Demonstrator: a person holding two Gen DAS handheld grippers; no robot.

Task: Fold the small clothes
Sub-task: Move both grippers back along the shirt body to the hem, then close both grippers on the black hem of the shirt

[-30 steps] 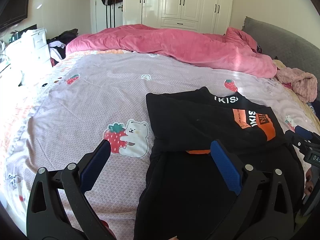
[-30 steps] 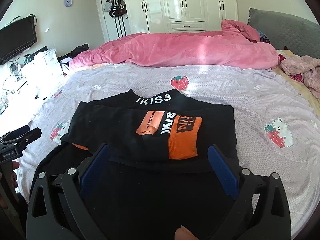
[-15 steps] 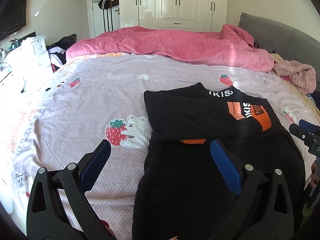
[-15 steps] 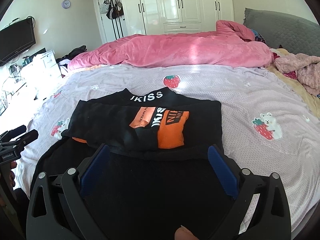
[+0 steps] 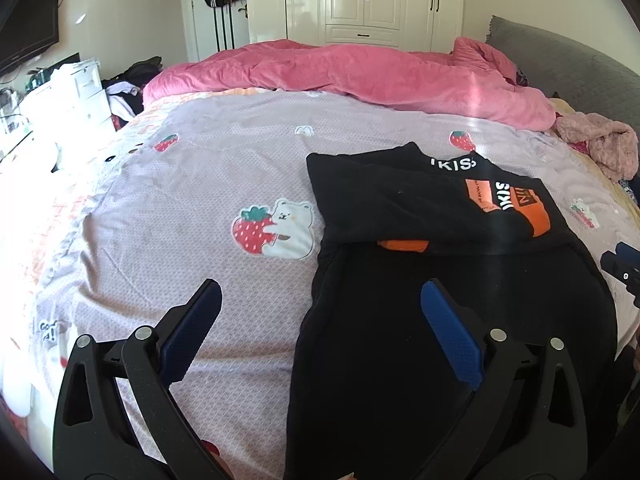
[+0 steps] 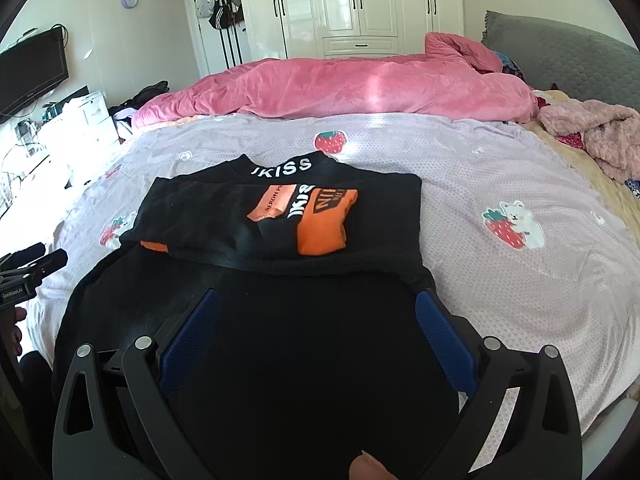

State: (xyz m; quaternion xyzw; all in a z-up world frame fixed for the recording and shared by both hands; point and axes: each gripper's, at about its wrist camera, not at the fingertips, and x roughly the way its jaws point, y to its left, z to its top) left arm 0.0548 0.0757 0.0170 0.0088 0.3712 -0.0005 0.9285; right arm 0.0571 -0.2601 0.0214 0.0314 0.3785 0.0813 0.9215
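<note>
A black top [image 5: 400, 208] [image 6: 280, 216] with orange patches and white lettering lies on the bed, its sleeves folded across the chest and its lower half spread toward me. My left gripper [image 5: 320, 300] hovers open over the garment's near left edge, nothing between its blue pads. My right gripper [image 6: 318, 312] hangs open above the black lower half, holding nothing. The right gripper's tip [image 5: 622, 260] shows at the right edge of the left wrist view; the left gripper's tip [image 6: 36, 260] shows at the left edge of the right wrist view.
The lilac bedsheet [image 5: 200, 184] with strawberry-bear prints covers the bed. A pink duvet [image 5: 360, 76] is bunched at the far side, a pink fluffy garment [image 6: 600, 136] lies at the right, a grey headboard [image 6: 568, 60] behind it. White drawers [image 5: 76, 92] stand left.
Both grippers have drawn back toward me and risen a little, so the top looks smaller and farther. The garment itself has not moved, and both grippers stay open.
</note>
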